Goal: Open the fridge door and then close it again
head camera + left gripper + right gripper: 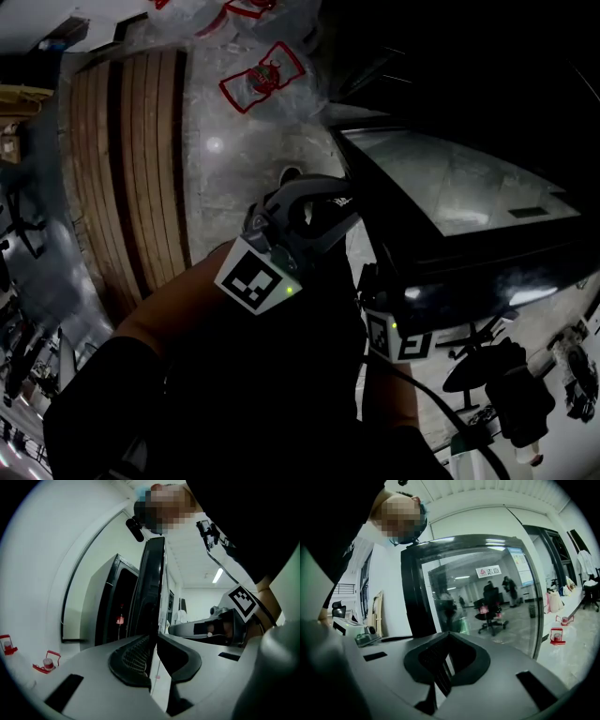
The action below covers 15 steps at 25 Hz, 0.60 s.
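Observation:
The fridge door [450, 187], a black frame around a glass pane, stands open beside the dark fridge body [112, 606]. My left gripper [342, 202] reaches to the door's free edge. In the left gripper view that edge [151, 588] runs straight down between the jaws, and the left gripper [153, 641] is shut on it. My right gripper [443, 639] faces the glass pane [487, 588] from close by. Its jaws are together with nothing between them. Its marker cube [401, 339] shows low in the head view, under the door.
Clear bottles with red handles [262, 77] lie on the pale floor beyond the door. A wooden slatted panel [131, 169] lies on the left. A black office chair [487, 370] and stands are at lower right. My dark sleeves fill the bottom of the head view.

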{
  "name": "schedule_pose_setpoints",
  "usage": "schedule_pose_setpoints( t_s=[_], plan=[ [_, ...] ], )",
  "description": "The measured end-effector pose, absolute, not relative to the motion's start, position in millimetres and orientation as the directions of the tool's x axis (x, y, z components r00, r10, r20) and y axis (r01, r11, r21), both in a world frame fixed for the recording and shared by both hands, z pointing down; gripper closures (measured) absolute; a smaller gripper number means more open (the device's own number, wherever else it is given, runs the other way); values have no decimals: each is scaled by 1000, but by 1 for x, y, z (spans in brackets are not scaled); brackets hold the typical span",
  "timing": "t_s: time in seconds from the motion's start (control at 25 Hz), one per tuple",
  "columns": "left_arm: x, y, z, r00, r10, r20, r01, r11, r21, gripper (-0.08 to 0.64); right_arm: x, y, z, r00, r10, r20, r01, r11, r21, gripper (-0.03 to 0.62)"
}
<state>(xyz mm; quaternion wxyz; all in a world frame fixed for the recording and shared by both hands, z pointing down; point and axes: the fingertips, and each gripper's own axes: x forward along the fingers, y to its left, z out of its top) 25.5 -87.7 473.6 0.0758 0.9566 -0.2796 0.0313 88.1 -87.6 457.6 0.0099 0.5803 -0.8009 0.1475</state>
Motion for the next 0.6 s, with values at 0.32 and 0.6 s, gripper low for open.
schedule_pose_setpoints(
  t_s=[0.32,0.6],
  plan=[
    [39,-55,470,839,-529,126,-541,-834,108,511,109,-48,447,-267,-942,204,-954,230,-190,577],
    [37,-62,468,836,-529,142,-544,-834,92,511,105,-46,434,-279,-944,177,-953,251,-169,577]
  ],
)
